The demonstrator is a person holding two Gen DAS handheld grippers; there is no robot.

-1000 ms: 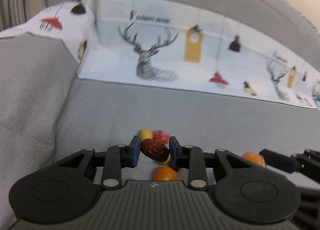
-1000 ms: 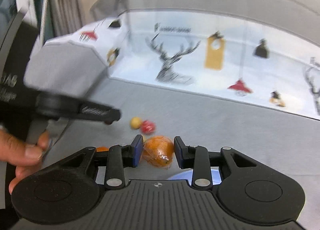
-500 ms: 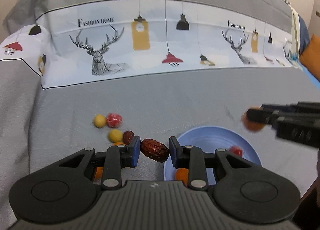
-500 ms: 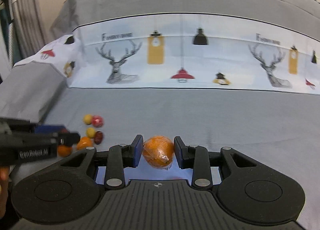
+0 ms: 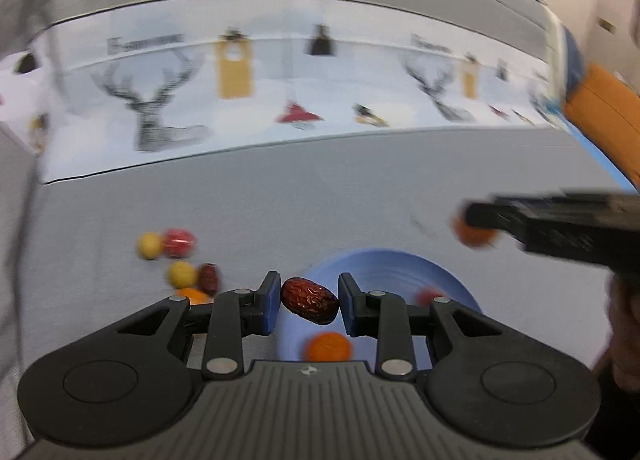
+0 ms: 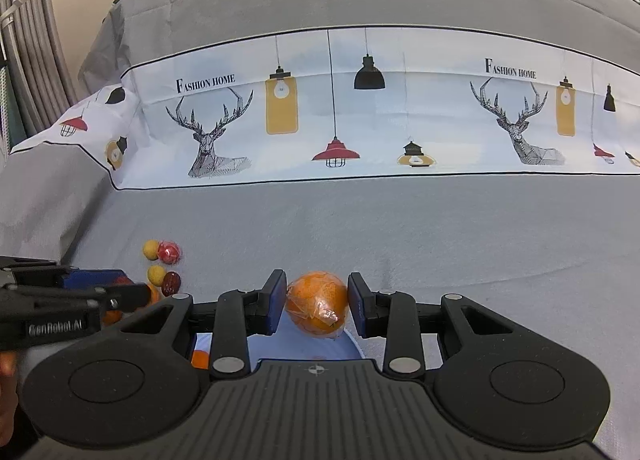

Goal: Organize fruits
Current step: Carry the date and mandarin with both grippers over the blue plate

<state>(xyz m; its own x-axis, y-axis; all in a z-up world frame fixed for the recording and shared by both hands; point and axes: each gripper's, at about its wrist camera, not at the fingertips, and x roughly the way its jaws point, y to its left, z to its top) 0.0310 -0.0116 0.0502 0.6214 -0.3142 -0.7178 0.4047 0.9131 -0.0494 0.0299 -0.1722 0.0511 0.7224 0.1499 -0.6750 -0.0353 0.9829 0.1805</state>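
You have two grippers in play. Your left gripper (image 5: 308, 302) carries one wrinkled red date (image 5: 309, 300); your right gripper (image 6: 317, 306) carries one wrapped orange (image 6: 317, 308). Below both sits one blue plate (image 5: 384, 266), holding two fruits: one orange piece (image 5: 328, 347) near your left gripper's body and one blurred red piece (image 5: 427, 295) behind its right finger. Off to the left of your left gripper lie two yellow fruits (image 5: 149, 246), one red wrapped fruit (image 5: 179, 242), one more date (image 5: 209, 279) and at least one orange piece (image 5: 195, 294), partly hidden.

A home bedroom. The surface is a bed under grey bedding (image 6: 400, 227), with a deer-and-lamp printed band (image 6: 360, 119) reading "Fashion Home". Grey curtains (image 6: 28, 39) hang at left.
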